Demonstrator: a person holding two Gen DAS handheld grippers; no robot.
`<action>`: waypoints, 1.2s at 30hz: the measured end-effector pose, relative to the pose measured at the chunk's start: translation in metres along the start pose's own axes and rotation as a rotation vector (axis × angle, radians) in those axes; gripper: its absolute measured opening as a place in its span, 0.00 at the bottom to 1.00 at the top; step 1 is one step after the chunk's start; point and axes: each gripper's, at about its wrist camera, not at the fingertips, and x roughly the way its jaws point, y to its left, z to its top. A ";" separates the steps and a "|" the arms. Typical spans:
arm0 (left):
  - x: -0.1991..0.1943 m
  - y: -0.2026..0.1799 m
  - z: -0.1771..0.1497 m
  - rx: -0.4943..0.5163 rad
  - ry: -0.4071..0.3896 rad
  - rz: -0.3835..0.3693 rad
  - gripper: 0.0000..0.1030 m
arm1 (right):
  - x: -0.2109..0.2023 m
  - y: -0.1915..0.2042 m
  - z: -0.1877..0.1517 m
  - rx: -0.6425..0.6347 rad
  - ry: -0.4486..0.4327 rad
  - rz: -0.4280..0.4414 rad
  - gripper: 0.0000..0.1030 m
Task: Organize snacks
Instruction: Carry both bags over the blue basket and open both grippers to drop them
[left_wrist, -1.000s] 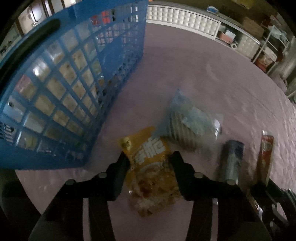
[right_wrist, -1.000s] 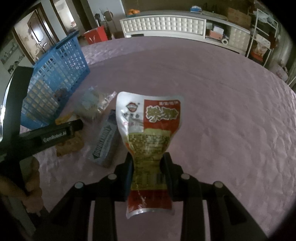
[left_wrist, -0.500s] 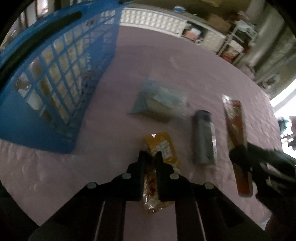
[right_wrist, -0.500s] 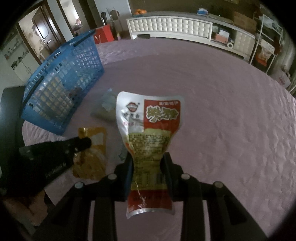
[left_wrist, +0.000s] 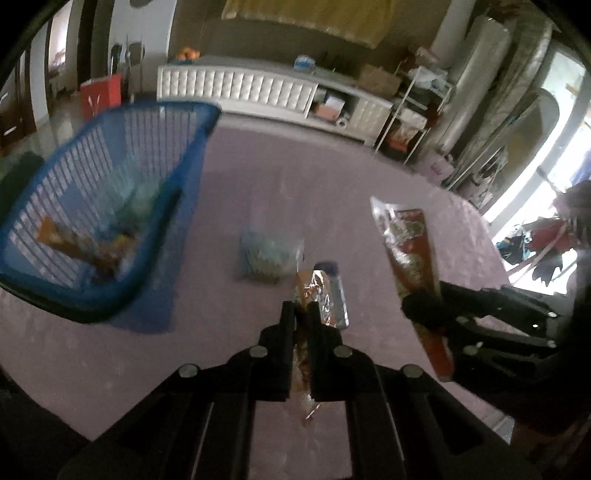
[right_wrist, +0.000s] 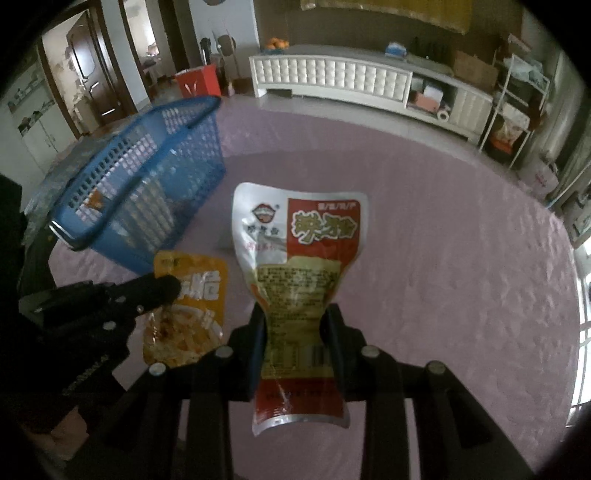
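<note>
My left gripper (left_wrist: 302, 314) is shut on a yellow snack packet (left_wrist: 310, 291) and holds it edge-on above the purple table; the packet also shows in the right wrist view (right_wrist: 192, 295). My right gripper (right_wrist: 295, 325) is shut on a red-and-white snack pouch (right_wrist: 299, 251), held upright above the table; it also shows in the left wrist view (left_wrist: 410, 251). A blue plastic basket (left_wrist: 110, 206) with several snacks inside stands at the left, also in the right wrist view (right_wrist: 147, 184). A clear bag of snacks (left_wrist: 267, 254) and a grey-blue packet (left_wrist: 338, 295) lie on the table.
The purple tablecloth (right_wrist: 461, 258) covers a round table. A white cabinet (right_wrist: 332, 77) and shelves stand beyond the far edge. The right gripper's body (left_wrist: 498, 321) is close on the left gripper's right side.
My left gripper closed on the yellow packet and lifted it off the table, turning it edge-on. The right gripper kept holding its pouch and rose a little.
</note>
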 end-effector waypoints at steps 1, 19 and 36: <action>-0.009 -0.001 0.003 0.011 -0.021 -0.001 0.05 | -0.005 0.004 0.001 -0.005 -0.008 -0.003 0.34; -0.109 0.068 0.040 0.071 -0.184 0.031 0.05 | -0.047 0.090 0.045 -0.089 -0.151 0.016 0.34; -0.112 0.136 0.069 0.078 -0.200 0.075 0.05 | -0.009 0.138 0.083 -0.154 -0.142 0.086 0.34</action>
